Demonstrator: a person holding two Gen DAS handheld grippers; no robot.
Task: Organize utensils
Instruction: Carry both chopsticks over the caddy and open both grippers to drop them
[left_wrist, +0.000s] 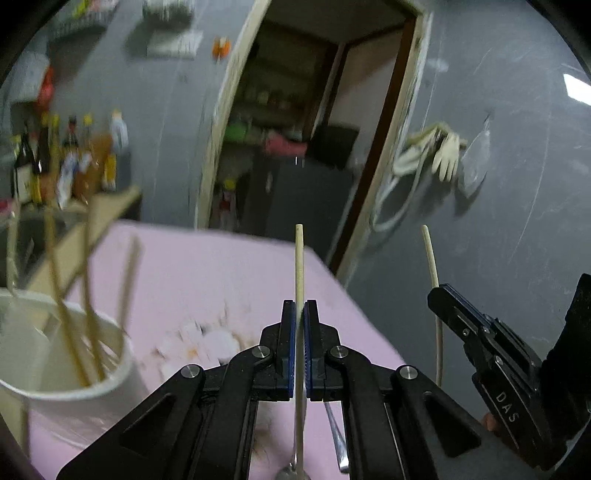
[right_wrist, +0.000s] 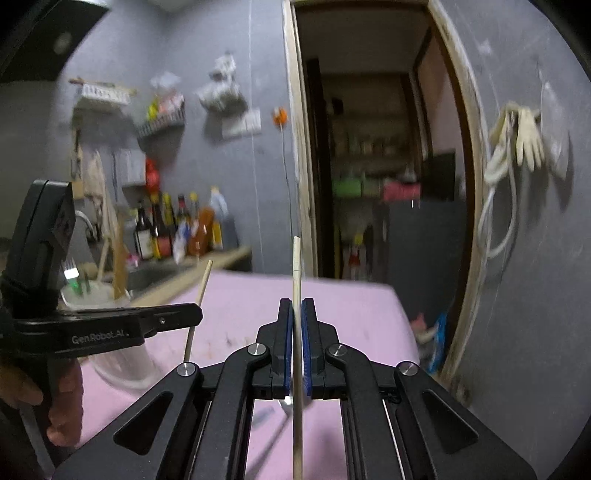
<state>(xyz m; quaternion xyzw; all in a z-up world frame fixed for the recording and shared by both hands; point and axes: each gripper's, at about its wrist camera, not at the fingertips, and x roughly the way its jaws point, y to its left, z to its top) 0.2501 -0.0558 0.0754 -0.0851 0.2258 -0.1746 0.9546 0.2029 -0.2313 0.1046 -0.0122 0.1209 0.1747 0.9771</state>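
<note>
I have the left gripper (left_wrist: 299, 306) clenched on a pale, thin wooden chopstick (left_wrist: 299, 266), and the right gripper (right_wrist: 297, 304) clenched on a second pale wooden chopstick (right_wrist: 296, 266). Each stick runs straight along its gripper's fingers, one end poking out past the fingertips and the other trailing back beneath the rig.

The landmark that matters is the round white plastic holder cup (left_wrist: 92, 376), standing on the pink-covered desk (left_wrist: 221, 266) with several more wooden chopsticks (left_wrist: 88, 314) leaning in it. From that cup, the left gripper lies just beside it, to its right in the left wrist view; the right gripper sits farther right of the cup, beyond the left one, so the left hand is the nearer.

I judge the coming move turns on axis: both sticks point forward and nearly level, while the cup's mouth faces up. To drop a stick in, I expect I would need to tip it toward upright over the cup's rim, left one first.

A metal spoon (left_wrist: 291, 470) lies on the desk below, right of the cup.
</note>
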